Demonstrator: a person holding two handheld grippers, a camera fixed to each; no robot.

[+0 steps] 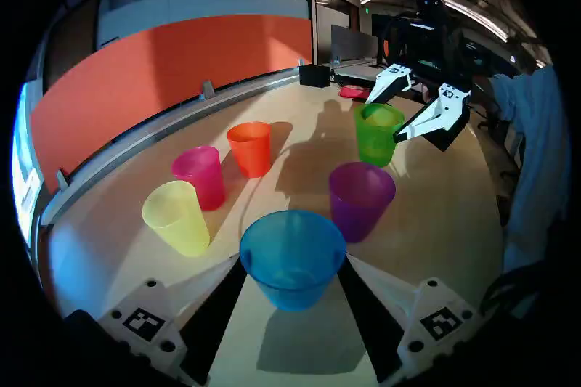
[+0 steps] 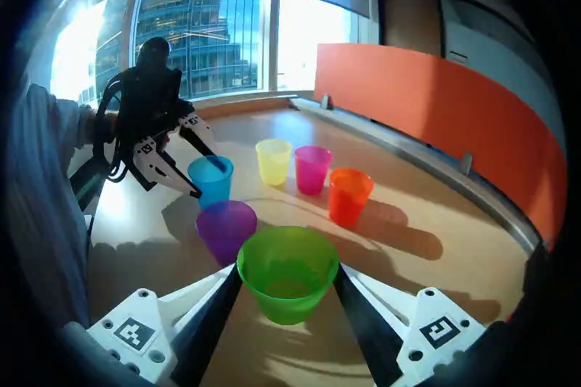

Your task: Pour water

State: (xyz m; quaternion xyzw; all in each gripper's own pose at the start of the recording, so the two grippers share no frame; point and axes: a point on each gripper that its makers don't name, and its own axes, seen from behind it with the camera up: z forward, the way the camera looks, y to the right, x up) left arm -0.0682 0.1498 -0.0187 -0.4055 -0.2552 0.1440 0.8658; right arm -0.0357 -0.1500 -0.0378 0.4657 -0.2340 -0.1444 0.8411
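- The left claw (image 1: 292,265) is clamped on a translucent blue plastic cup (image 1: 294,289), with one finger against each side, over the pale wooden desk (image 1: 436,220).
- The right claw (image 2: 287,271) is closed the same way on a translucent green plastic cup (image 2: 287,296).
- An upright purple plastic cup (image 1: 361,198) stands between the two held cups.
- An orange plastic cup (image 1: 250,147), a pink plastic cup (image 1: 200,175) and a yellow plastic cup (image 1: 176,216) stand in a row nearer the orange wall panel (image 1: 167,75).
- I cannot tell whether any cup holds water.

No readable text, labels (or numbers)
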